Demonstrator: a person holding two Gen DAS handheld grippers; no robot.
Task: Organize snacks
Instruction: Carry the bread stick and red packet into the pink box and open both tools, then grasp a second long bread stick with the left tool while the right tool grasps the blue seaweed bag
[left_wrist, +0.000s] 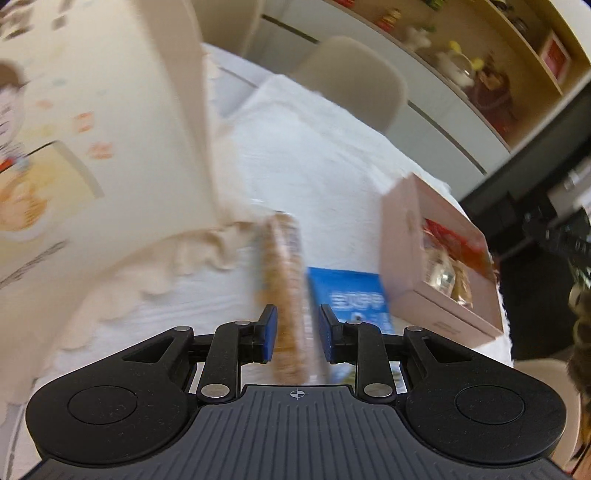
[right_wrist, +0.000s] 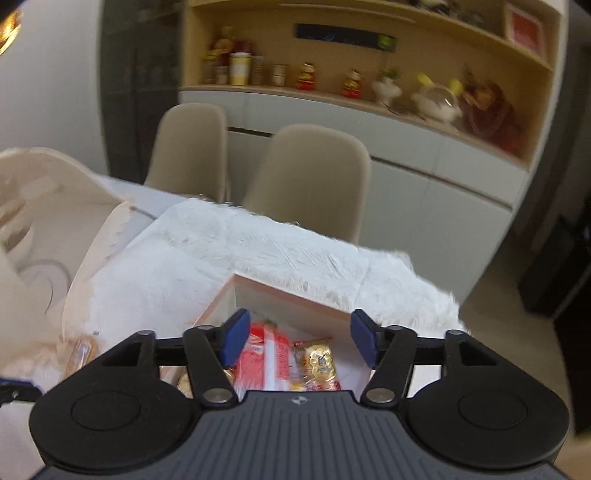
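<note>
A long tan cookie packet lies on the white furry cloth, beside the frilled edge of a cream printed bag. My left gripper hangs over the packet's near end with its blue pads a narrow gap apart. The packet shows blurred through that gap, and I see no pad pressing on it. A blue packet lies just to its right. My right gripper stands open above the pink box, which holds red packets and a gold-wrapped snack. The cookie packet also shows at the lower left.
The pink box stands near the cloth's right edge. The cream bag fills the left side. Two beige chairs stand behind the table. A cabinet with ornaments on its shelf lines the back wall.
</note>
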